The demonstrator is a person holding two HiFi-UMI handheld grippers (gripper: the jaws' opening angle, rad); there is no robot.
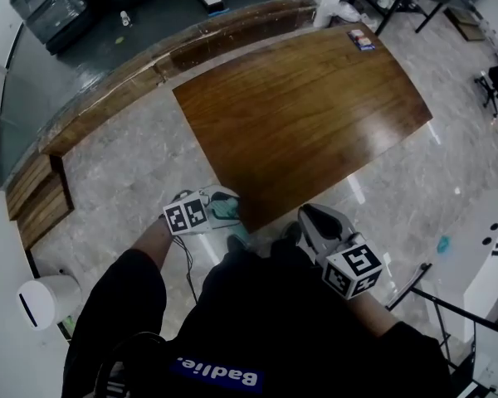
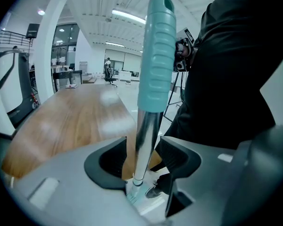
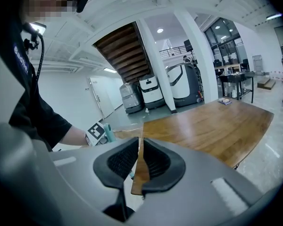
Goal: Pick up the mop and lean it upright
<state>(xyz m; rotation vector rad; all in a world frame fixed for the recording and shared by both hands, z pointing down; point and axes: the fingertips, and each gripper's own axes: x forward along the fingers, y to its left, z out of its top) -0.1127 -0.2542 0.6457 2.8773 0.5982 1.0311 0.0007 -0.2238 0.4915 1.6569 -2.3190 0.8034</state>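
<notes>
The mop's teal handle grip stands upright, with its metal pole running down to the mop head on the floor. My left gripper is open around the pole, and a small gap shows on each side between the pads and the metal. From the head view the handle top sits by the near corner of the wooden table, just ahead of my left gripper. My right gripper is shut and empty, held to the right of the mop. The right gripper view shows the handle off to its left.
Wooden steps and a long wooden ledge lie to the left and behind the table. A white bin stands at my left. A black tripod is at my right. A small box rests on the table's far corner.
</notes>
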